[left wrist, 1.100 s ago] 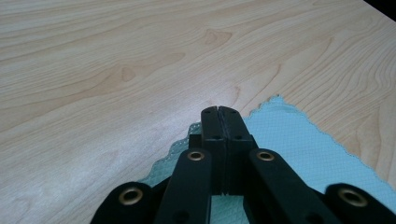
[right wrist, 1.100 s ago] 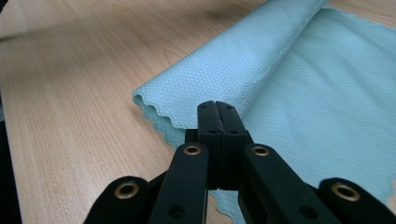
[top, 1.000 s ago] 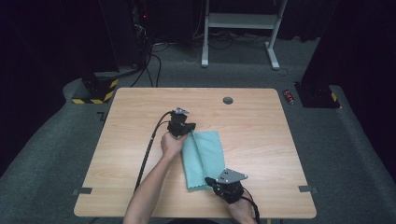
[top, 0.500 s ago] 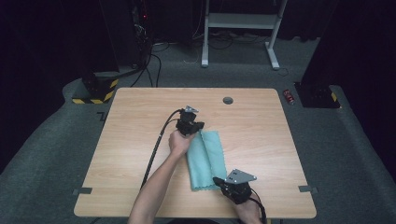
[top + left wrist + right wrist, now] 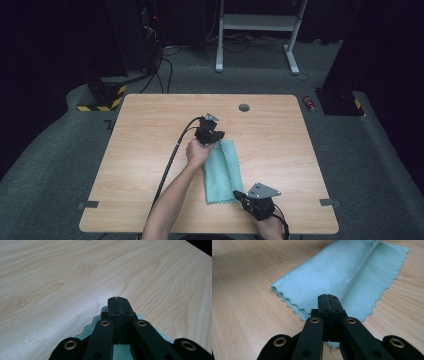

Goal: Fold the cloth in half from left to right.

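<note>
Both grippers were clamped on the folded teal cloth (image 5: 221, 171), one at each end, cloth flat on the table (image 5: 150, 150). Left gripper (image 5: 212, 138) sat at the far end: in the left gripper view its jaws were pressed fully together, scalloped cloth edge (image 5: 90, 326) showing under and on both sides of them, bare wood ahead. Right gripper (image 5: 239, 195) was at the near end by the table's front edge: jaws also fully together, cloth's near hem (image 5: 332, 302) pinched at the tips, rest of the cloth running away ahead of them, top layer folded over toward the jaws' left, single layer exposed to their right.
</note>
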A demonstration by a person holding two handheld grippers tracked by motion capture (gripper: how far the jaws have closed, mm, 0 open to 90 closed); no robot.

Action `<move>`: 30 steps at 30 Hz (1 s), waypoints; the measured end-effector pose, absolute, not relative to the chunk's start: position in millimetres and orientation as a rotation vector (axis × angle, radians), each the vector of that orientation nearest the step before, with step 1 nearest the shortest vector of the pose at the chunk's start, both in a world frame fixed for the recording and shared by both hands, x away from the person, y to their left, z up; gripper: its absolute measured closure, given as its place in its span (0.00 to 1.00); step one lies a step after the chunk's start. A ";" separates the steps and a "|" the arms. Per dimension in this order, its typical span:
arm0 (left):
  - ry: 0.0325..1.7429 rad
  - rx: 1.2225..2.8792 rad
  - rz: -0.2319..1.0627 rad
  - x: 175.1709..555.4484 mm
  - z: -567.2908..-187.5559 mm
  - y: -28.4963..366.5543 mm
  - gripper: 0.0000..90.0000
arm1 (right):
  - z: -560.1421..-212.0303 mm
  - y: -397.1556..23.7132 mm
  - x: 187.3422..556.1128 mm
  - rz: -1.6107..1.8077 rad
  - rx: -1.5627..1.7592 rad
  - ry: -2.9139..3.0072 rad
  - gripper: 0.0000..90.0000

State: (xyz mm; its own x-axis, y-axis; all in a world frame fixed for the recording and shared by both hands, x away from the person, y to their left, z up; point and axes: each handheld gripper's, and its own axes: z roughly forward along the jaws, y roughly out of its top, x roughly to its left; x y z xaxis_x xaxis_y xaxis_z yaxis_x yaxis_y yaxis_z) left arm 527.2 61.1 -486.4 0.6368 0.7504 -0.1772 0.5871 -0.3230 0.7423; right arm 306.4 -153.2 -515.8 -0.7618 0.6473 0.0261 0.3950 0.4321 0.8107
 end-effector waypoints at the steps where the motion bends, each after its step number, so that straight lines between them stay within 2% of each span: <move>1: 1.043 2.035 0.251 527.2 -486.9 59.9 1.00 | -515.8 -154.1 306.0 1.240 0.898 2.399 1.00; 30: 1.020 2.053 0.212 531.3 -499.2 29.3 1.00 | -520.0 -164.4 300.9 1.180 0.939 2.405 1.00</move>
